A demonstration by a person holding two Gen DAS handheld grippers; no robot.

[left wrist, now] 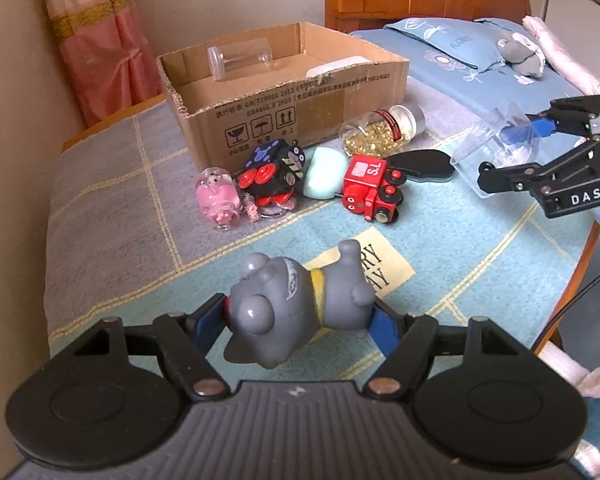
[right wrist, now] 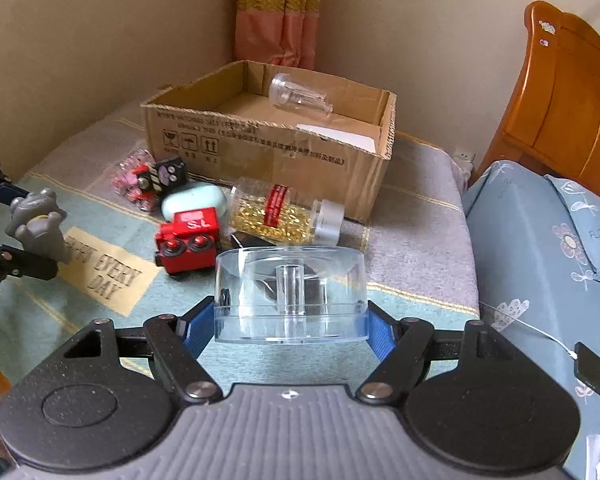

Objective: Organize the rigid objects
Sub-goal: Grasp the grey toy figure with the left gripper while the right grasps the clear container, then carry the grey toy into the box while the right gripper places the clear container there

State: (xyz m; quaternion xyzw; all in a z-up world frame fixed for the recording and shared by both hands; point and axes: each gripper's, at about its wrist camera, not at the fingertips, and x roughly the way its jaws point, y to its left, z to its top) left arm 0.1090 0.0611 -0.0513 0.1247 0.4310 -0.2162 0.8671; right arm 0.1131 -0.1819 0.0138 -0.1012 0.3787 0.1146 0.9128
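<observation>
Here, left gripper (left wrist: 300, 320) clamps a glossy grey figurine (left wrist: 296, 312); right gripper (right wrist: 290, 322) clamps a clear round lid (right wrist: 292, 292).

- The cardboard box (left wrist: 284, 112) carries lines of printed characters, mostly too small to read; "GB/T" and "2013" can be made out, above three handling pictograms: a broken glass, an umbrella, two up-arrows.
- The red toy train (left wrist: 370, 188) has "S.L" in white on its top face.
- The right hand-held gripper (left wrist: 500, 160) shows "DAS" in white on its black finger.
- The rug's yellow patch (right wrist: 104, 276) reads "EVERY DAY"; the line above it is partly hidden.
- The blue pillow (right wrist: 580, 248) bears faint lettering, unreadable.
</observation>
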